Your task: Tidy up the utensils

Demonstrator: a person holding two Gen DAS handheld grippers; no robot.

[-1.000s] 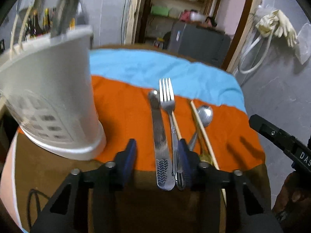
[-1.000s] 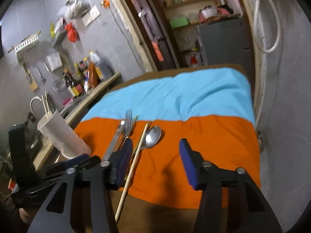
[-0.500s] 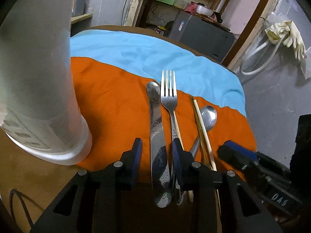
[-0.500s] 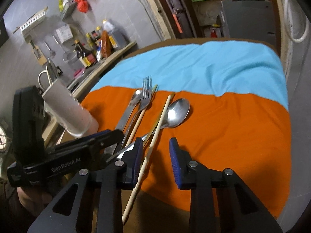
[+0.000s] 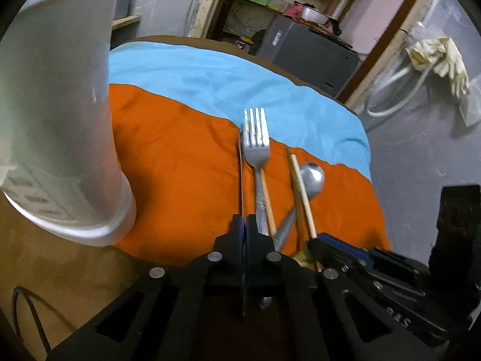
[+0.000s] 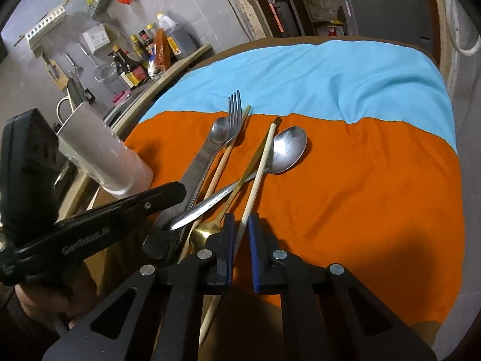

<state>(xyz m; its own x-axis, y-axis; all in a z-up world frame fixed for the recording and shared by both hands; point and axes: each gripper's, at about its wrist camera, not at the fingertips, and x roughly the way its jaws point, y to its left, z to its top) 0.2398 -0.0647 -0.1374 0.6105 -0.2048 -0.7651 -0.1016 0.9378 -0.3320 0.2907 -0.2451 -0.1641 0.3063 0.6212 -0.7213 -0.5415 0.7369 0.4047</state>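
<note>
Utensils lie on the orange cloth (image 5: 180, 174): a fork (image 5: 255, 141), a silver spoon (image 5: 312, 177), wooden chopsticks (image 5: 302, 192) and a table knife (image 5: 241, 162). My left gripper (image 5: 244, 225) is shut on the knife, which now stands on edge. In the right wrist view the knife (image 6: 195, 174) lies beside the fork (image 6: 234, 111) and spoon (image 6: 288, 147). My right gripper (image 6: 240, 240) is shut on a chopstick (image 6: 261, 162) near its lower end. A gold utensil (image 6: 204, 231) lies under the pile.
A tall white utensil holder (image 5: 57, 120) stands at the left on the brown table (image 5: 75, 270); it also shows in the right wrist view (image 6: 102, 153). A blue cloth (image 6: 315, 78) covers the far half. Bottles (image 6: 141, 60) line a shelf beyond.
Both grippers moved forward and closed: the left onto the knife, turning it on edge, the right onto a chopstick.
</note>
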